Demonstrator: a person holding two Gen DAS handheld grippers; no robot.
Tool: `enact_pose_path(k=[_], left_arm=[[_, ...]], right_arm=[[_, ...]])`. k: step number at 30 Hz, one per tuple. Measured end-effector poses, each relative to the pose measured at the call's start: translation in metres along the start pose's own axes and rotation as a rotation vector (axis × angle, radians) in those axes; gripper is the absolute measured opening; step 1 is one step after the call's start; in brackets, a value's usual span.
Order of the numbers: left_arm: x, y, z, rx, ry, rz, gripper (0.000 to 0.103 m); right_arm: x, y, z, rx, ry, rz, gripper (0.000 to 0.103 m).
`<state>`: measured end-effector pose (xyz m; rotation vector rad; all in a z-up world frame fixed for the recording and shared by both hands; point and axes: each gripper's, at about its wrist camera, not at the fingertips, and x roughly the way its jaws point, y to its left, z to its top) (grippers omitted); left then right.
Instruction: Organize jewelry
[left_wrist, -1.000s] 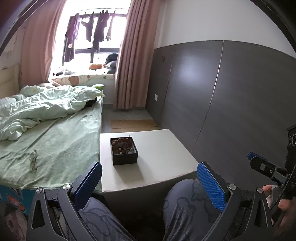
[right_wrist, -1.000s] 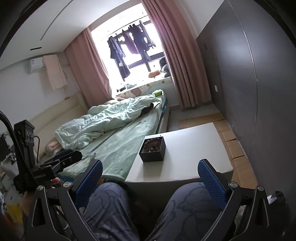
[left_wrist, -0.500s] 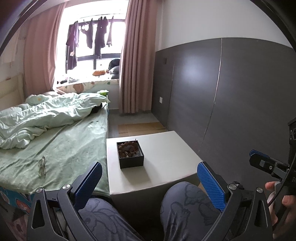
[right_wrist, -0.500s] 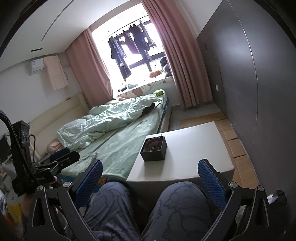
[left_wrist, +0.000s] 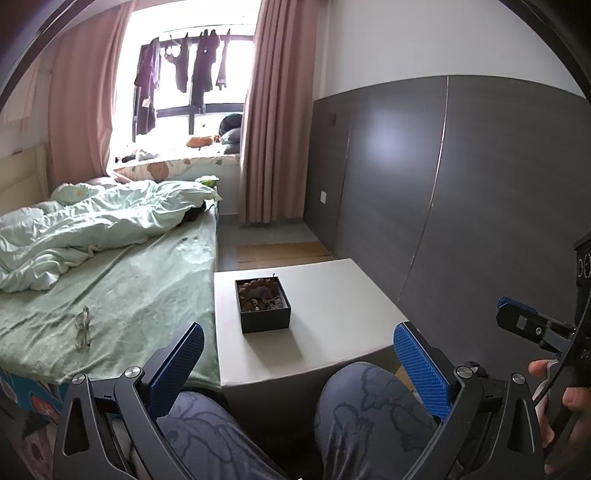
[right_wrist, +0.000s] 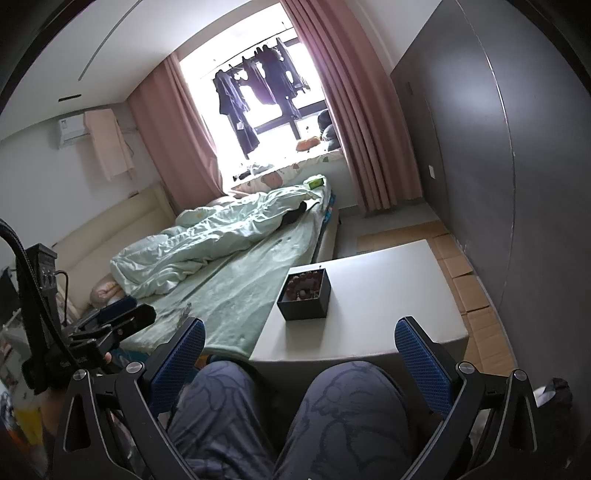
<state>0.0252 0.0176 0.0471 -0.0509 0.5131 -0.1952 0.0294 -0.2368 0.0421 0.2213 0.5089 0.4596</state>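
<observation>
A small black open box (left_wrist: 263, 305) holding brown bead jewelry stands on a white low table (left_wrist: 332, 306); it also shows in the right wrist view (right_wrist: 306, 295) on the table (right_wrist: 388, 295). My left gripper (left_wrist: 297, 354) is open and empty, held over the person's knees, well short of the box. My right gripper (right_wrist: 299, 350) is open and empty too, also back over the knees. The right gripper's body shows at the right edge of the left wrist view (left_wrist: 532, 328), and the left one shows at the left of the right wrist view (right_wrist: 110, 325).
A bed (left_wrist: 122, 288) with a green sheet and rumpled duvet lies left of the table, with a pair of glasses (left_wrist: 83, 328) on it. A dark grey panelled wall (left_wrist: 480, 206) runs along the right. Cardboard sheets (right_wrist: 461, 266) lie on the floor.
The left wrist view has tilted up and swung slightly left, so the box and table now sit further right in frame. The right gripper barely moved. Both stay open.
</observation>
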Motion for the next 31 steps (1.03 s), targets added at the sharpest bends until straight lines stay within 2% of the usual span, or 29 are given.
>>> enact_pose_path(k=[21, 31], left_arm=[[-0.010, 0.003, -0.002, 0.023, -0.028, 0.064, 0.103], [-0.020, 0.014, -0.014, -0.004, -0.053, 0.049, 0.103]], right_arm=[[0.004, 0.009, -0.004, -0.010, 0.009, -0.002, 0.103], [0.004, 0.013, -0.008, -0.011, 0.028, -0.015, 0.103]])
